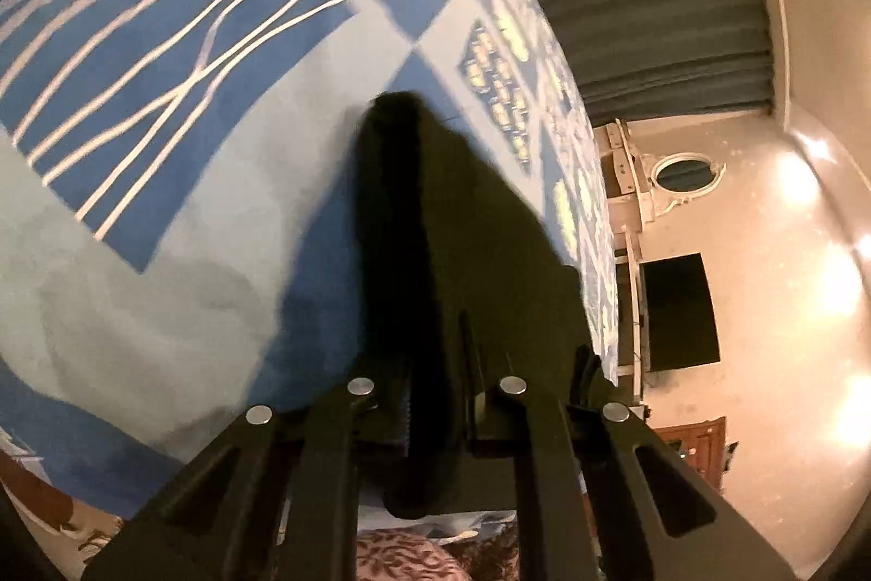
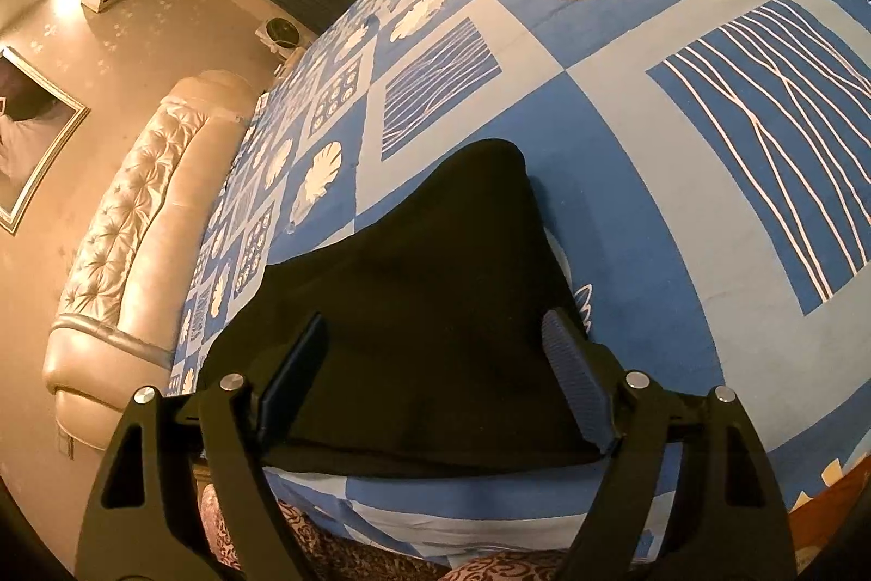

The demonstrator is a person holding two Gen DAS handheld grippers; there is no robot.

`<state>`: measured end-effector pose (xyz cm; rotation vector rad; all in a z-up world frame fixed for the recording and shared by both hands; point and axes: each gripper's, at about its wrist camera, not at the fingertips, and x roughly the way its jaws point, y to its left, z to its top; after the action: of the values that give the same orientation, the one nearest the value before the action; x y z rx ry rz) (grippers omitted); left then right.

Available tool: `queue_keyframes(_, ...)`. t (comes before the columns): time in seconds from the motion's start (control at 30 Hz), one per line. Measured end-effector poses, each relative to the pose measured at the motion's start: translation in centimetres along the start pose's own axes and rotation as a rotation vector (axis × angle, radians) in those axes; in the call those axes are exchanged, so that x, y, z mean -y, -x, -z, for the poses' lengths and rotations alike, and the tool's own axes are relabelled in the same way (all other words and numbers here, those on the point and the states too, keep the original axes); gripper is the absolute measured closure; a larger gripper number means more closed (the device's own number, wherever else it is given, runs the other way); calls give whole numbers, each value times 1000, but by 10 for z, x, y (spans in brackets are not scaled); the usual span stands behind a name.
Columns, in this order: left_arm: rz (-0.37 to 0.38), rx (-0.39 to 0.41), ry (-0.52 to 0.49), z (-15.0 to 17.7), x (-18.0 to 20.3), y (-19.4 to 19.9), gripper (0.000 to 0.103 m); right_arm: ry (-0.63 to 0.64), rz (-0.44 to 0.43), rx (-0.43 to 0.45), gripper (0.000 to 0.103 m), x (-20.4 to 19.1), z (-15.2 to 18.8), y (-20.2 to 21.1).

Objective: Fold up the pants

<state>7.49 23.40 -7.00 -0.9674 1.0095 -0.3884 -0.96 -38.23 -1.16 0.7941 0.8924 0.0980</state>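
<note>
Lying on a blue and white patchwork bed cover (image 2: 626, 118), close to its near edge: soft black cloth pants (image 2: 413, 265), bunched into a wide heap. From the right wrist, spread from 9 o'clock to 3 o'clock along the low edge, so probably longest that way. One pointy hump sticking up toward 12 o'clock. Too much black to tell the waist from the leg ends.

Hanging right over that heap: right gripper (image 2: 435, 336), tipped down, jaws wide apart. One jaw at 9 o'clock of the cloth, the other at 3 o'clock, pants in between but not squeezed. Nothing held on this side yet.

From the left wrist: left gripper (image 1: 403, 129), jaws pressed tight together, pointing toward 12 o'clock. Black cloth right against them on the 3 o'clock side, running down toward 5 o'clock. Looks like a pinch on a fold of the pants, but too dark and blurry to be sure.

Both grippers already at the cloth, the right one sitting square over the middle. Probably next: shutting the right jaws on the near edge, then lifting both sides together and laying one half over the other, across the long way. Best with both pinches on the same edge, or else a crooked fold.
</note>
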Motion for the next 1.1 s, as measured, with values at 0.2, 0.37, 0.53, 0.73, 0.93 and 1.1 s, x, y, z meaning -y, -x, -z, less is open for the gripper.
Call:
queue_keyframes(0.2, 79, 17, -177, 10, 95, 6, 91, -1, 0, 6, 22, -1, -1, 1)
queue_keyframes(0.37, 115, -35, -322, 32, 179, -29, 91, 7, -20, 14, 22, -8, -4, 4)
queue_keyframes(0.53, 91, -124, -436, 64, 222, -87, 91, 34, -64, -5, 22, -22, -3, 1)
queue_keyframes(0.73, -70, -222, -557, 113, 240, -180, 89, 68, -87, -81, 22, -34, 8, -17)
queue_keyframes(0.93, -141, -229, -578, 133, 236, -229, 50, 84, -96, -126, 22, -40, 18, -27)
queue_keyframes(1.1, -57, -187, -530, 137, 252, -200, 27, 55, -156, -154, 22, -45, 19, -30)
